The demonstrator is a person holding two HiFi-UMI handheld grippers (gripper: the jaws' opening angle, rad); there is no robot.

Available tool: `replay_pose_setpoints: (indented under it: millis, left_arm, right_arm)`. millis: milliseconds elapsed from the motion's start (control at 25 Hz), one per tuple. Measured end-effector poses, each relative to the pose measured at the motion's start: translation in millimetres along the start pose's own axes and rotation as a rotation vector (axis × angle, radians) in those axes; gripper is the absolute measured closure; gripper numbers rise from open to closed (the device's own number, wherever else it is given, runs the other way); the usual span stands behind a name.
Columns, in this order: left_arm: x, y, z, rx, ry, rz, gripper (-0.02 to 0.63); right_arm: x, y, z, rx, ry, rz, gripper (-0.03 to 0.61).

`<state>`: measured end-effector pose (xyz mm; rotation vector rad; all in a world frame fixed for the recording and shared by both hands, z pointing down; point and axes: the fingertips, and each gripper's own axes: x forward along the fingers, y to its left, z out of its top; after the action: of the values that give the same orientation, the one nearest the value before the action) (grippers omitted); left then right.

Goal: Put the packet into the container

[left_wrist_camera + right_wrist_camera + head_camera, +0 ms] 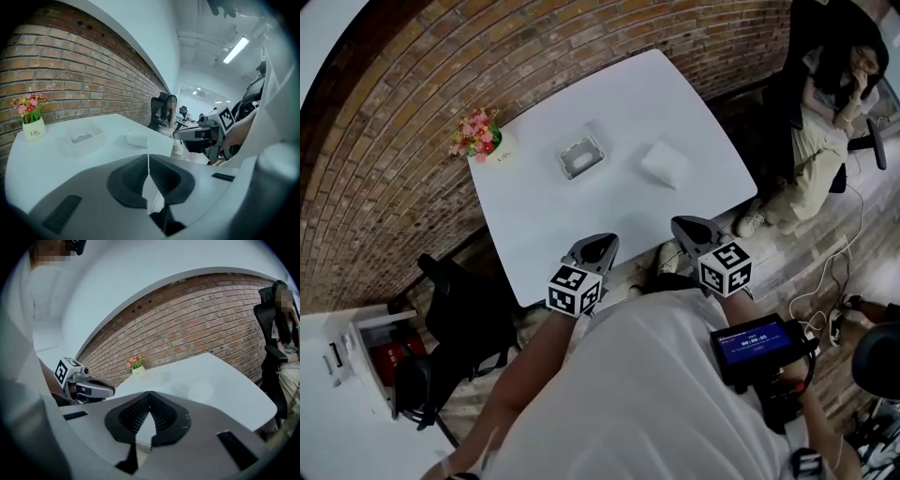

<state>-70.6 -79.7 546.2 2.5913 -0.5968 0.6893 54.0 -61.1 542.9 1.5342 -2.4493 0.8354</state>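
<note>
Left hand-held gripper [599,244] and right hand-held gripper [687,226]: jaws pressed together, empty, at the surface [572,220] near edge. The packet [665,163] lies well ahead, right of the container [581,156].

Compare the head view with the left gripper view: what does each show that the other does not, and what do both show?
Only the head view: the blue-screened device at the person's waist. Only the left gripper view: the ceiling strip light. Both: the white table, flower pot, clear container, white packet and right gripper.
</note>
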Motion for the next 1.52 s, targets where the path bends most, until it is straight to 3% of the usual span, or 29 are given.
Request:
replay_pose_setpoints:
  millis: [480,800,1000,1240,1400,1520]
  left_arm:
    - [68,4,27,0.084,0.100,-0.030,0.595]
    - [105,0,43,0.170,0.175,-0.095,0.594]
    - [127,-2,52,0.383,0.228,-0.155,0.592]
    - [147,7,60,0.696,0.321,-0.198,0.586]
    - [162,8,62,0.799,0.386,-0.286,0.474]
    - [172,8,59,0.963,0.452,-0.348,0.411]
  right_arm:
    - [22,-56,11,0.049,0.017,0.028,0.571]
    - [25,-73,8,0.097,0.012,0.002,0.571]
    - [18,-92,5,0.132,-0.006,-0.035,0.571]
    - [7,-107,4,0.163,-0.035,-0.080,0.571]
    - [-3,-113,1,0.186,-0.058,-0.109,0.571]
    - [-8,-115,-5,0.204,-0.059,-0.122,0.571]
